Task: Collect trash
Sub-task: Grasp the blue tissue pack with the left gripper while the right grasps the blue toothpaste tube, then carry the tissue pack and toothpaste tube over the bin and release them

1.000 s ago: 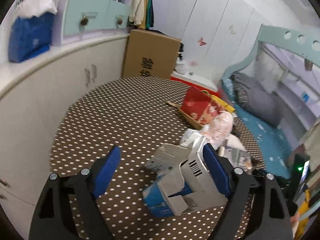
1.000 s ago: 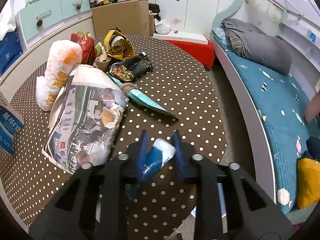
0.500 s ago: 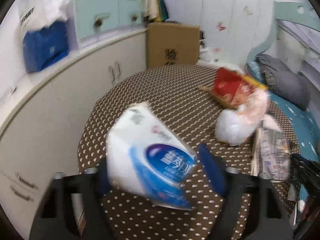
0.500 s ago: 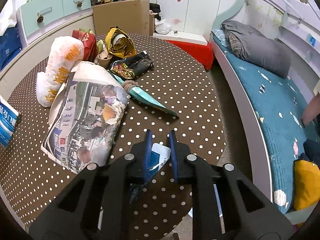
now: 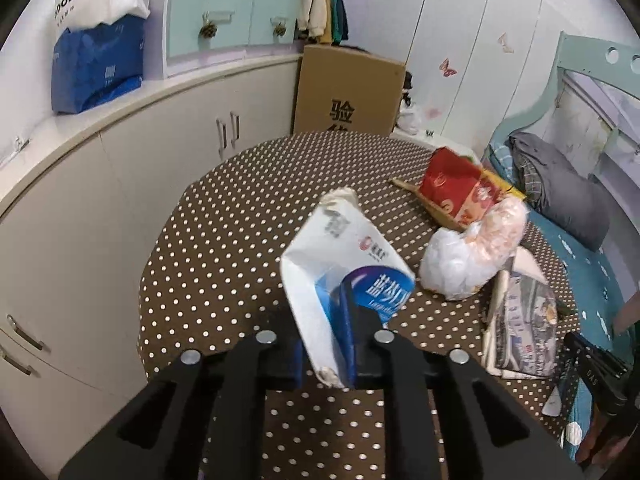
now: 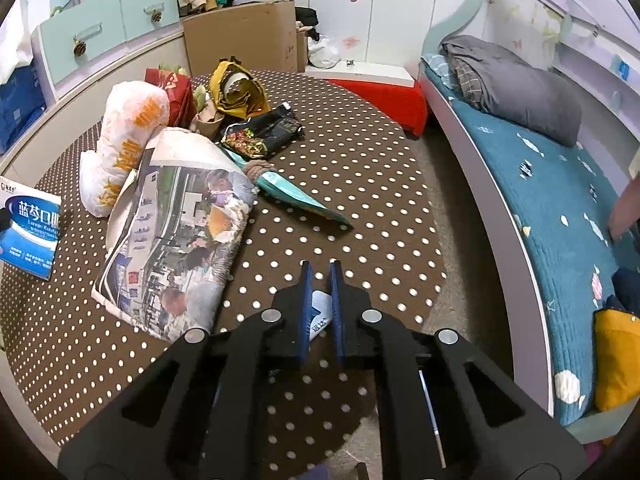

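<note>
My left gripper (image 5: 320,308) is closing its jaws on a crushed white and blue carton (image 5: 344,248), which its pads pinch and hold tilted above the polka-dot table (image 5: 224,232). The same carton (image 6: 30,232) shows at the left edge of the right wrist view. My right gripper (image 6: 320,276) is shut on a small white and blue packet (image 6: 320,314) near the table's front edge. Loose trash lies behind: a folded newspaper (image 6: 180,240), a white bag with orange print (image 6: 124,148), a teal wrapper (image 6: 296,196), a black packet (image 6: 264,136), a yellow bag (image 6: 236,88) and a red bag (image 6: 172,92).
White cabinets (image 5: 120,160) curve along the table's left side, with a cardboard box (image 5: 348,92) at the far end. A bed with a blue cover (image 6: 540,200) and grey bedding runs along the right. A red low stand (image 6: 380,96) sits past the table.
My left jaws went from wide open around the carton to pinched on it, and the carton now stands up off the table. The right jaws squeezed tighter on the small packet.
</note>
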